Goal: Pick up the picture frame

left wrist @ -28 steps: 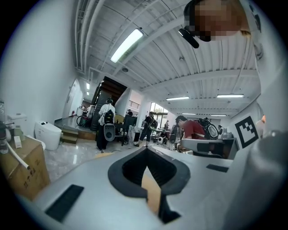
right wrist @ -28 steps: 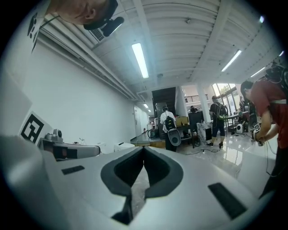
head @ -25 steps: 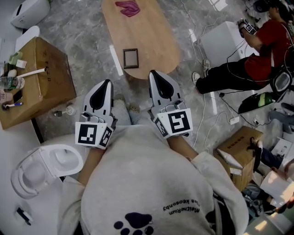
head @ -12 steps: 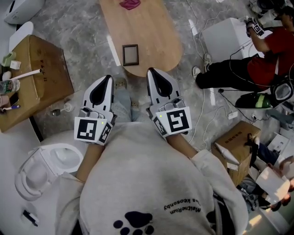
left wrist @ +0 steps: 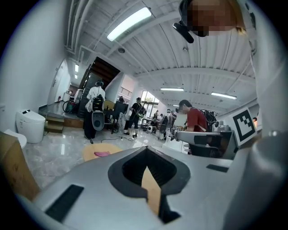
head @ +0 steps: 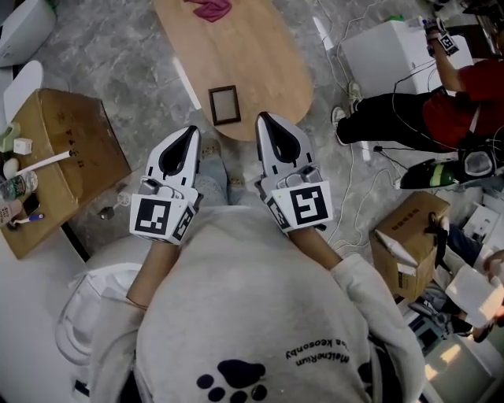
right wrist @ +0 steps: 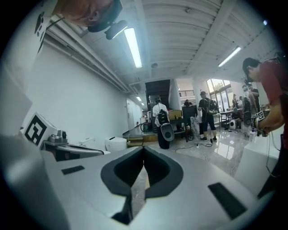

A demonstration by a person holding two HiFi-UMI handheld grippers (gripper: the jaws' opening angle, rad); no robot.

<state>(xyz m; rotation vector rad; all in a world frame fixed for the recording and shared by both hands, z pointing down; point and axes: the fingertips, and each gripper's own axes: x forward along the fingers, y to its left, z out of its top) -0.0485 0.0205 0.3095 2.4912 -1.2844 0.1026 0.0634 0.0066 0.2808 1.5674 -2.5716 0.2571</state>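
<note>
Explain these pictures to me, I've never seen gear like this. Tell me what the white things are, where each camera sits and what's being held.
No robot here: a person holds a tool in each hand, the left gripper and the right gripper. Each ends in two jaws and carries a cube with square markers. The top-down picture comes from a camera on the person's head, looking steeply down. The other two come from cameras riding on each gripper, looking along its own jaws into the room. Ahead stands a wooden table, with a small picture frame near its close end and a pink cloth at the far end. Both pairs of jaws are shut with nothing between them, so nothing is held; the frame lies untouched.
</note>
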